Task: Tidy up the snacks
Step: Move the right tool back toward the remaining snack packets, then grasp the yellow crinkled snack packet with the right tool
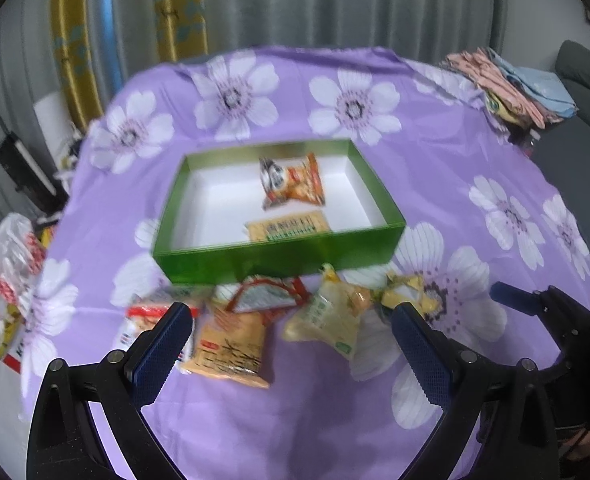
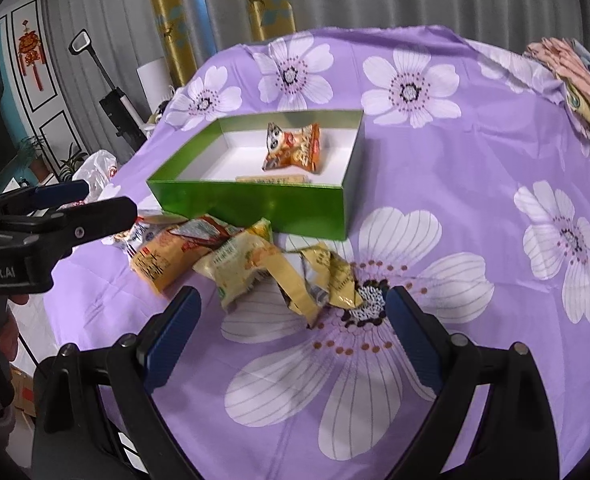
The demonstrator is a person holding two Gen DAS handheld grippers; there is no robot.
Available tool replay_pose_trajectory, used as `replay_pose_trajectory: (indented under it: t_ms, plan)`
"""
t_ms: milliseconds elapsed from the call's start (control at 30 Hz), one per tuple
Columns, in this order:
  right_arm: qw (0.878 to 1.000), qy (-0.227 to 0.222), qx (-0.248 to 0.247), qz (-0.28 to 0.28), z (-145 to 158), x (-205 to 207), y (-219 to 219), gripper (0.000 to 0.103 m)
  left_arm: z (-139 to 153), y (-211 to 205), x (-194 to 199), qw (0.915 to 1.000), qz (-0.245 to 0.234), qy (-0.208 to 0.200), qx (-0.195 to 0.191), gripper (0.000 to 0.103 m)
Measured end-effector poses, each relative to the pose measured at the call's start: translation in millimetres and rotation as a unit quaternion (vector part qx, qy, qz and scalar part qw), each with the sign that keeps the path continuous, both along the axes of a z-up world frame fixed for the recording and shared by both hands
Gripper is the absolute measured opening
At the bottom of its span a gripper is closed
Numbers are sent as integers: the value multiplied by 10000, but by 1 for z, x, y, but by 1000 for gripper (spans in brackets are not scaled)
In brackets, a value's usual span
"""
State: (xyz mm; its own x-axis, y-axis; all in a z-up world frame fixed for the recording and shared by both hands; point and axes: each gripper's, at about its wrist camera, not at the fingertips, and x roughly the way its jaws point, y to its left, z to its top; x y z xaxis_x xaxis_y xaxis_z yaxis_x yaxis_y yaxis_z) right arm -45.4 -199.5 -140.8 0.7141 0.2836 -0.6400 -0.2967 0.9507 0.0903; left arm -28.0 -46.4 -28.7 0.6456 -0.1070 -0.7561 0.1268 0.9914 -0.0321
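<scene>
A green box point(image 1: 279, 258) point(image 2: 255, 202) with a white inside sits mid-table. In it lie an orange snack bag point(image 1: 293, 180) point(image 2: 293, 152) and a flat tan packet point(image 1: 289, 226) point(image 2: 273, 179). Several loose snack packs lie in front of the box: an orange pack point(image 1: 231, 346) point(image 2: 167, 258), a pale yellow-green bag point(image 1: 327, 314) point(image 2: 241, 266), a crumpled yellow wrapper point(image 1: 409, 292) point(image 2: 319, 276) and a red-white pack point(image 1: 267, 294). My left gripper point(image 1: 291, 316) is open and empty above the packs. My right gripper point(image 2: 291, 300) is open and empty just before the yellow wrapper.
A purple flowered cloth point(image 1: 295, 420) point(image 2: 475, 160) covers the table. Folded fabrics point(image 1: 515, 84) point(image 2: 575, 76) lie at the far right edge. A plastic bag point(image 1: 13, 252) point(image 2: 97, 172) with other packs sits off the left side. The curtains hang behind.
</scene>
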Motion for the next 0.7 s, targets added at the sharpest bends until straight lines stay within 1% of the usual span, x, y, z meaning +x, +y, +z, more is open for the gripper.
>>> replay_pose_trajectory:
  t_ms: [200,300,400,500,600,700]
  plan:
    - [9994,341,92,-16,-21,11,-10,95,-29,-3,12,9969,-167,649,-405,100]
    - [9987,476,202,31,-30,15,-12,95,-40,-6,15,9946,-270,846,-539,100]
    - [9985,520,171,75,-39,18,-11,95,-49,-9,18,9905,-408,1032,-808,100]
    - [9980,559,268,112,-46,21,-14,95,-52,-16,22,9876,-594,1056,-996,100]
    - [9974,598,383,107,-51,28,-18,95,-51,-26,27,9874,-836,918,-980,100]
    - [9974,591,398,138,-56,35,-20,95,-53,-38,35,9859,-1097,826,-961,100]
